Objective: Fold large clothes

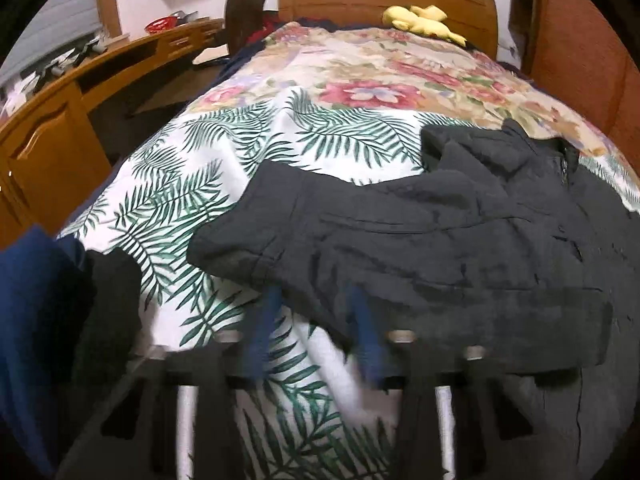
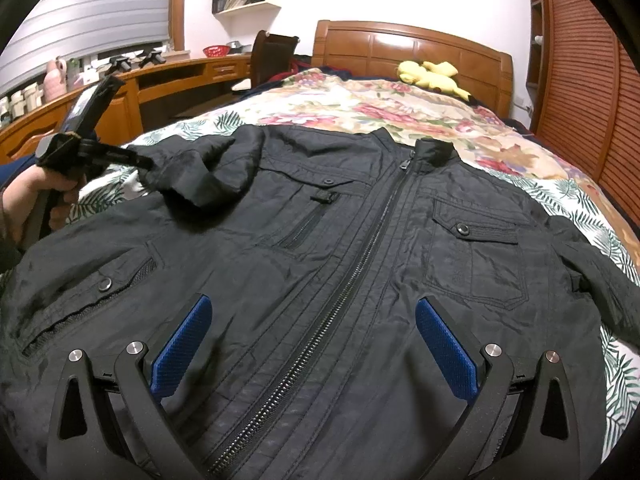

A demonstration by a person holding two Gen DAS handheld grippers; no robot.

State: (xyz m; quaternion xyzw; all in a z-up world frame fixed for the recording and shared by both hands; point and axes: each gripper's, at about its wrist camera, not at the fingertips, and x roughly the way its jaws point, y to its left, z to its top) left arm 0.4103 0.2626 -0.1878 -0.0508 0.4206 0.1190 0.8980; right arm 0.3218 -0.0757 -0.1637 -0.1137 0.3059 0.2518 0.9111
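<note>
A black zip jacket (image 2: pixel 360 248) lies front up on the bed, collar toward the headboard. My right gripper (image 2: pixel 314 320) is open and empty, hovering over the jacket's lower front with a blue pad on each side of the zipper. My left gripper (image 2: pixel 146 166) is at the jacket's left edge, and its tips meet the cuff of the left sleeve (image 2: pixel 192 176), which is lifted and draped across the chest. In the left wrist view my left gripper (image 1: pixel 316 300) is blurred, its blue fingers (image 1: pixel 266 320) apart and reaching under the sleeve edge (image 1: pixel 256 248).
The bed has a palm-leaf sheet (image 1: pixel 192 184) and a floral cover (image 2: pixel 380 108). A yellow plush toy (image 2: pixel 432 74) lies by the wooden headboard (image 2: pixel 412 46). A wooden desk (image 2: pixel 168 80) and a chair (image 2: pixel 272 56) stand left of the bed. A louvred wardrobe (image 2: pixel 580 80) is at the right.
</note>
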